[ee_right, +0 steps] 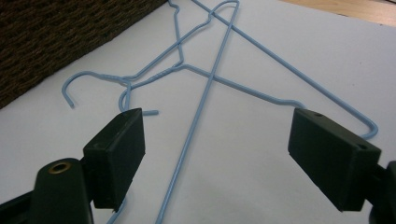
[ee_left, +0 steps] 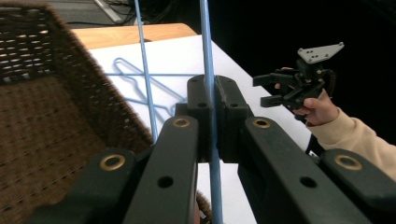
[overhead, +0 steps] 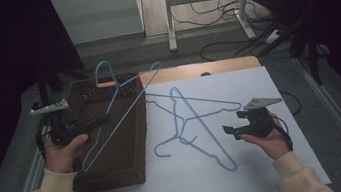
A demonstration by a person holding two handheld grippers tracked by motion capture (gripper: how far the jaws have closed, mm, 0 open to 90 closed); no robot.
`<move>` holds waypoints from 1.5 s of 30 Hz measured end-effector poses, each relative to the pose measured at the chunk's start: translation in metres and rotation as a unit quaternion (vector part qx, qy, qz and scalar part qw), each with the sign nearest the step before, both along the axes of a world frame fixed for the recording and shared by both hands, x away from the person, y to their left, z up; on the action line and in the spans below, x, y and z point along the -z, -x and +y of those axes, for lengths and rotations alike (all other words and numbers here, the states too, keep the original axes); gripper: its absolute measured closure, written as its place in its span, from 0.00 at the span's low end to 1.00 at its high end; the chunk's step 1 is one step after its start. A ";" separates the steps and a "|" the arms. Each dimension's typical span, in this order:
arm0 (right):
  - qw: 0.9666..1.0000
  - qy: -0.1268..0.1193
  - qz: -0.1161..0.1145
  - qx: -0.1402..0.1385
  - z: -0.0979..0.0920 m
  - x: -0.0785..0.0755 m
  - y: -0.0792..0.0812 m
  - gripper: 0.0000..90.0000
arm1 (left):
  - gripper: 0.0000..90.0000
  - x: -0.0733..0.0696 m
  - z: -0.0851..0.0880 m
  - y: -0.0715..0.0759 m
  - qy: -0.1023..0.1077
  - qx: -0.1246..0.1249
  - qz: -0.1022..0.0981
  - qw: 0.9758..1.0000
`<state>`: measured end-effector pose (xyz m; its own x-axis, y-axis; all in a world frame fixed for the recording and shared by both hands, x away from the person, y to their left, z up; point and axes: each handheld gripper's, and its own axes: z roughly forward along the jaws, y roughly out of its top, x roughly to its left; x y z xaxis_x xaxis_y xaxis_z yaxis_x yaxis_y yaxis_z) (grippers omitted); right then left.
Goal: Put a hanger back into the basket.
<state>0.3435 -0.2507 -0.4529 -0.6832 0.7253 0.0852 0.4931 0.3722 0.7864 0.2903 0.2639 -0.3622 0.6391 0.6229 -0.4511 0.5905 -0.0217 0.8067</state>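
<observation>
Our left claw (overhead: 102, 119) is clamped on the wire of a blue hanger (overhead: 124, 102), which slants over the wicker basket (overhead: 130, 147) just below it; in the left gripper view the wire runs straight up between the closed jaws. Our right claw (overhead: 230, 131) hovers with its jaws spread wide and nothing between them, above the white table (overhead: 249, 165). Two more hangers (overhead: 187, 119) lie crossed on the table just ahead of that claw, between it and the basket.
</observation>
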 end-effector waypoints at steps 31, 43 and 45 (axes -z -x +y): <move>1.000 0.006 0.003 -0.004 0.002 0.002 0.000 0.20 | 0.96 0.037 0.064 -0.001 -0.018 -0.047 0.027 0.998; 1.000 0.006 0.002 -0.001 0.001 0.002 -0.001 0.21 | 0.96 0.050 0.069 -0.021 -0.046 -0.039 0.048 0.997; 1.000 0.006 0.002 -0.001 0.001 0.002 -0.001 0.21 | 0.96 0.051 0.069 -0.022 -0.048 -0.039 0.049 0.997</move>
